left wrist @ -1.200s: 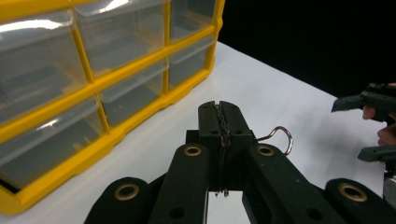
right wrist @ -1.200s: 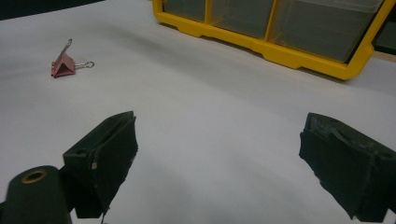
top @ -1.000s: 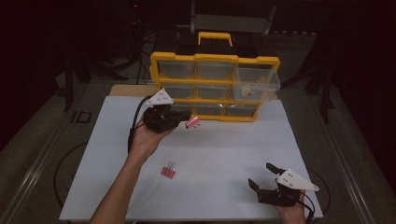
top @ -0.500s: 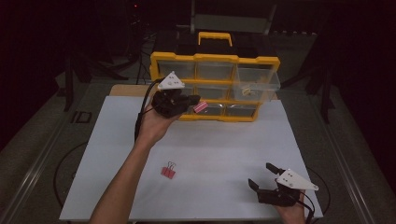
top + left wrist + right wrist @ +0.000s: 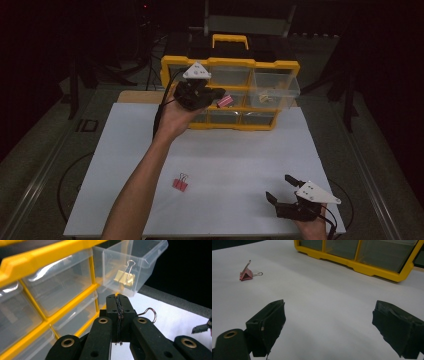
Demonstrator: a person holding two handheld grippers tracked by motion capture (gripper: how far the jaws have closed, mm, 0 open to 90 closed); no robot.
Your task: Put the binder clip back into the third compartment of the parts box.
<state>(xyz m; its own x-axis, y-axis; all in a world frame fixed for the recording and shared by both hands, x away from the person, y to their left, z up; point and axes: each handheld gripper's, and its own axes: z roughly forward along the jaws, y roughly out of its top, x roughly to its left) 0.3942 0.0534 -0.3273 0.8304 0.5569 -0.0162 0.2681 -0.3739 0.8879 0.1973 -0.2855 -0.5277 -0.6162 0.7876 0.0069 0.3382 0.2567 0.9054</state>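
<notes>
The left gripper (image 5: 216,95), jaws pinching a pink binder clip (image 5: 226,100), hangs before the yellow drawer organiser (image 5: 260,65) at the worktop's (image 5: 240,150) far edge, while the right gripper (image 5: 281,191) rests spread-jawed near the front right corner.

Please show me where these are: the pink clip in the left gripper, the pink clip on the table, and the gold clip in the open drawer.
pink clip in the left gripper (image 5: 226,100), high view, on its pink body.
pink clip on the table (image 5: 180,184), high view, on its body.
gold clip (image 5: 124,278), left gripper view, on its gold body.
</notes>
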